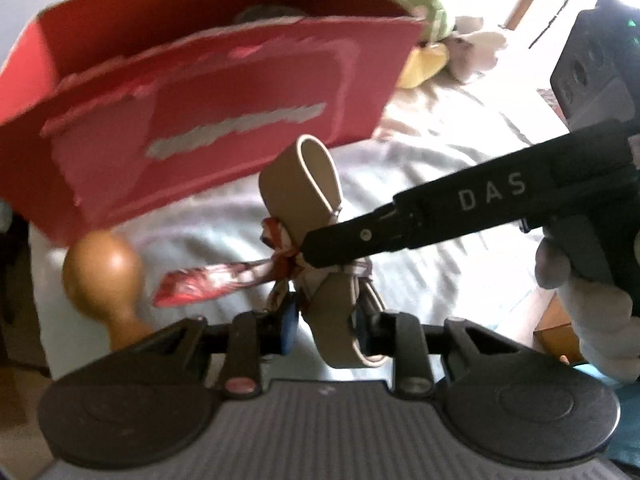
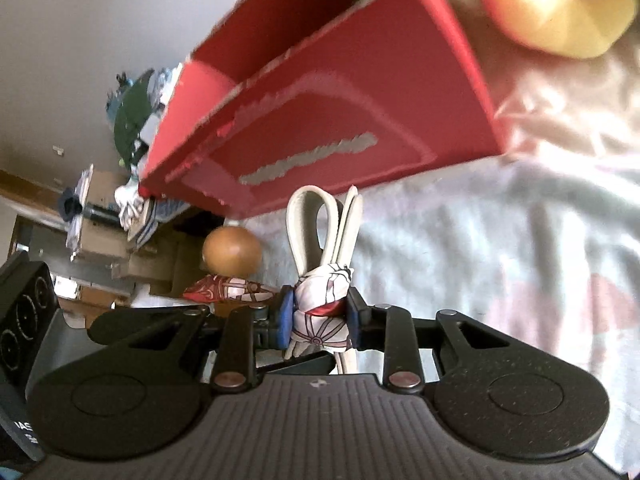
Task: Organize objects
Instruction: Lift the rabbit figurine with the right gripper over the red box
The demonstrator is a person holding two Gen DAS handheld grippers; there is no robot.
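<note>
The only readable writing is "DAS" on the side of your right claw [image 1: 310, 254]; the grey strip on the red box [image 1: 224, 92] is torn and blurred, with no legible text. Your left claw [image 1: 326, 326] is clenched on the lower end of the folded beige strap [image 1: 304, 184], and your right claw grips the patterned cloth knot [image 2: 320, 304] tied round its middle. The strap's long axis points up toward the red box, just in front of it, loop end nearest. A wooden knob [image 1: 102, 272] sits left of the strap, its base cut off by your claw.
</note>
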